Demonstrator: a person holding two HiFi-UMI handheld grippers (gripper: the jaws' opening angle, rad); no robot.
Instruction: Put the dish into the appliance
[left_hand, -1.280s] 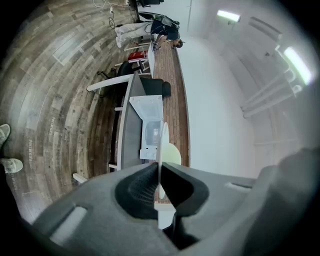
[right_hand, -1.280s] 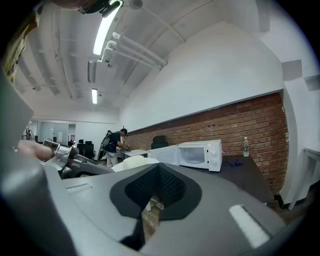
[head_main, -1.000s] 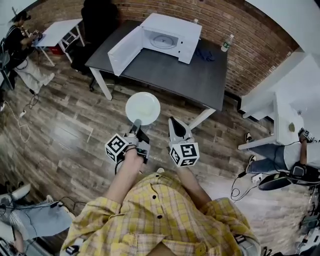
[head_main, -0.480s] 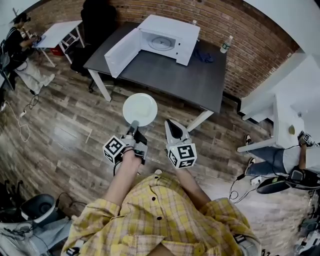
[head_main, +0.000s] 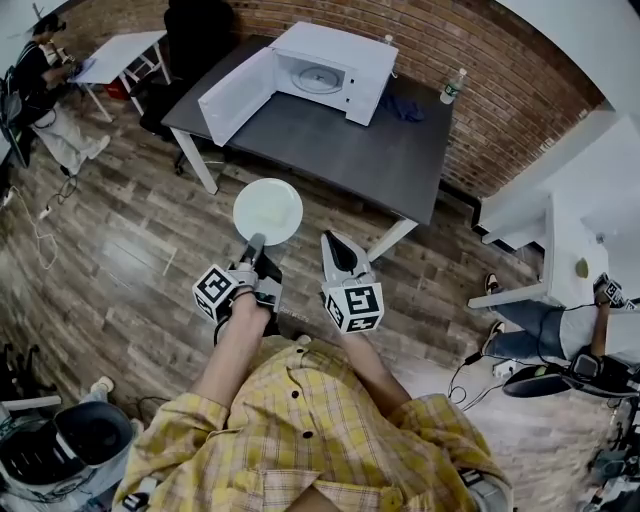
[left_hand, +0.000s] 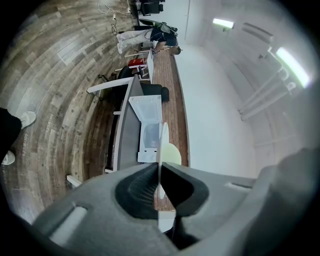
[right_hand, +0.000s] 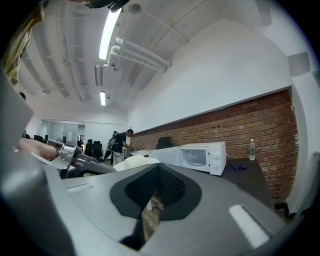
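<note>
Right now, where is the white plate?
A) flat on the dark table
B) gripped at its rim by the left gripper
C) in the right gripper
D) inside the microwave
B: the jaws of the left gripper pinch the plate by its rim, short of the table.

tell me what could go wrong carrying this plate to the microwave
1. The left hand-held gripper pinches the plate only at its near rim, so the plate could tip or slip out on the way.
2. The microwave door stands open at the opening's left, over the table; the plate might clip it going in.
</note>
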